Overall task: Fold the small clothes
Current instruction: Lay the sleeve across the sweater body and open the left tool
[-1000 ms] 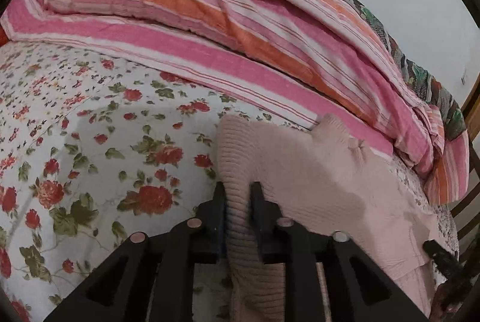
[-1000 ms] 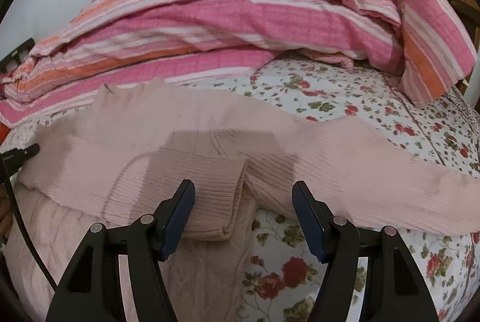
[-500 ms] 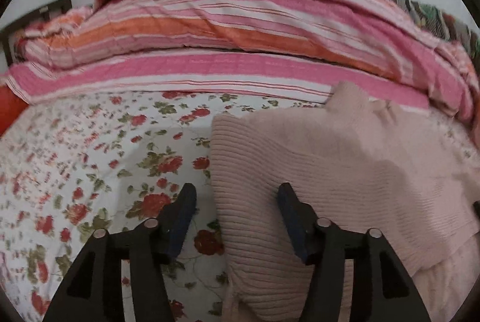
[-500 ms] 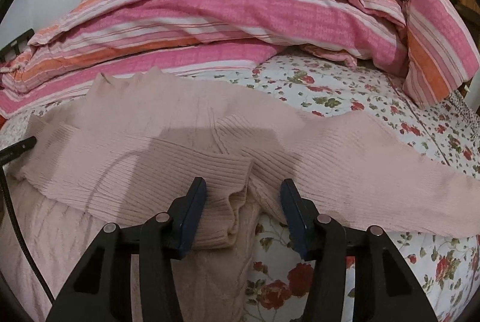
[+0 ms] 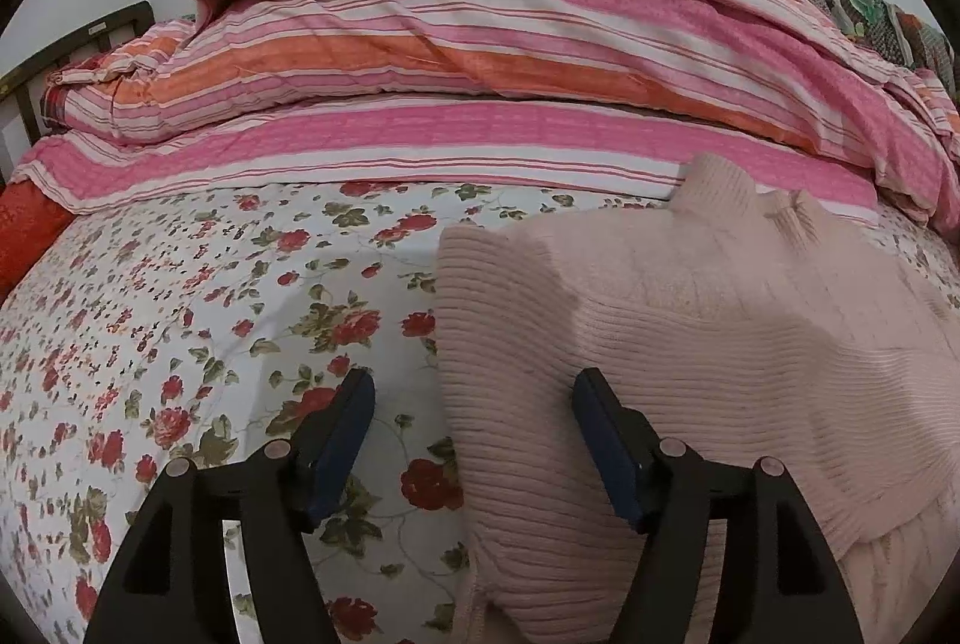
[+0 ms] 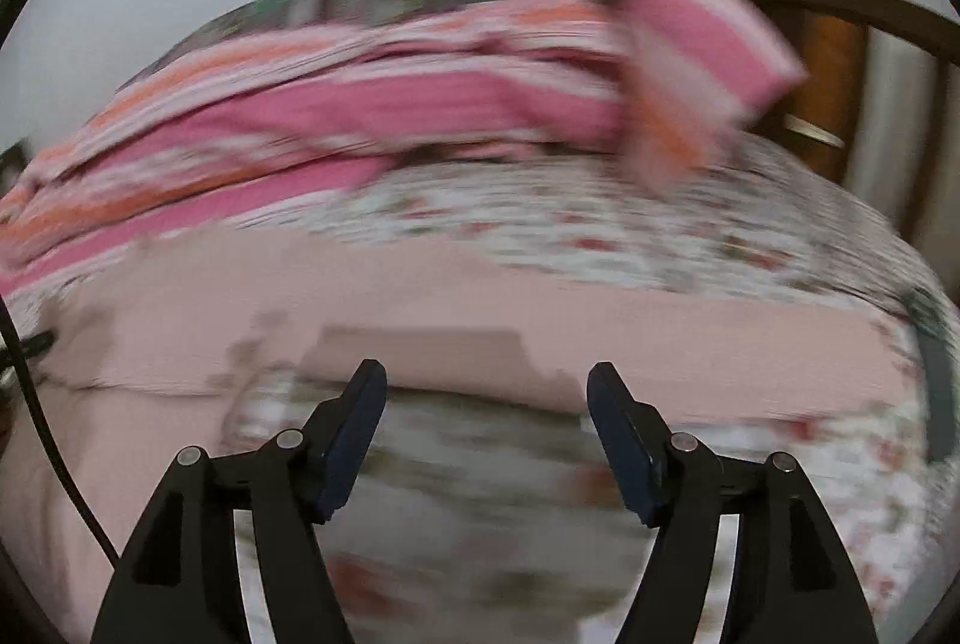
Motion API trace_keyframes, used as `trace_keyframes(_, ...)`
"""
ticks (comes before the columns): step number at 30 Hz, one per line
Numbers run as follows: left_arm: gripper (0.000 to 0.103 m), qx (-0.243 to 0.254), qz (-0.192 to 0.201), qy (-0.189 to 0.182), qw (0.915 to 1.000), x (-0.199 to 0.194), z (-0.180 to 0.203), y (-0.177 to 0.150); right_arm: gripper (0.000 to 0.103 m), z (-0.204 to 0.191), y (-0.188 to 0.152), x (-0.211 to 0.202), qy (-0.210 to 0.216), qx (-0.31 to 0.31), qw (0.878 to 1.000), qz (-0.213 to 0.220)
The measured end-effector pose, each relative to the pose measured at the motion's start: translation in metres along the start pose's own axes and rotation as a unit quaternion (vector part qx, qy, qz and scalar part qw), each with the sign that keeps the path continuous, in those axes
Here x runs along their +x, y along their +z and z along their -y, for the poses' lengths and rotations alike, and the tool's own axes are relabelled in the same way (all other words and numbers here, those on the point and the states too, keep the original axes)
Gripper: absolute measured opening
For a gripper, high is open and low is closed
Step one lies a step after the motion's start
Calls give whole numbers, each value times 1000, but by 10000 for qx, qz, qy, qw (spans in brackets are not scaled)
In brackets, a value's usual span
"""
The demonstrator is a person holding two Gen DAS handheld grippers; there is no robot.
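A pale pink ribbed knit sweater (image 5: pixel 690 344) lies on the floral bedsheet (image 5: pixel 180 314), its folded left edge running down the middle of the left wrist view. My left gripper (image 5: pixel 474 392) hovers over that edge with its jaws opening; the edge lies between the fingers but the pads do not press it. In the blurred right wrist view the sweater (image 6: pixel 480 308) stretches across the bed as a long pink band. My right gripper (image 6: pixel 486 386) is near its front edge, jaws opening, with nothing between them.
A heaped pink, orange and white striped quilt (image 5: pixel 510 62) fills the back of the bed. A dark bed frame (image 5: pixel 72 50) shows at far left. A wooden post (image 6: pixel 822 14) and dark rail stand at right. A black cable (image 6: pixel 36 404) hangs at left.
My left gripper has let go of the sweater's folded edge and spread wide. My right gripper narrowed, widened again, and swung right along the bed, blurring its view.
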State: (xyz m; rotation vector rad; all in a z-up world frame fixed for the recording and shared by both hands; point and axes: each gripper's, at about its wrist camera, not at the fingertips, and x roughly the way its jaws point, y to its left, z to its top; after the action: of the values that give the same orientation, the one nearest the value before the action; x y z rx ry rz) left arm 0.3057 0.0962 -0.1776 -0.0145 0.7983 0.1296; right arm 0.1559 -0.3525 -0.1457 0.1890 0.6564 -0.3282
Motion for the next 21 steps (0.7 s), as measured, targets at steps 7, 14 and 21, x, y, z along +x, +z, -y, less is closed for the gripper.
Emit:
trace_keyframes(7,68,6,-14,13,10000,0,0,0,72,123,-28,5,-631,962,9931,-213)
trace_keyframes(14,70,78,-29,116,9999,0,3,1,72,167,-28,19,-302,1578,9870,-53)
trace_keyframes(21,70,86,-45,118,9999,1,3,1,9,172,-11,35,-838,1320,9877,-77)
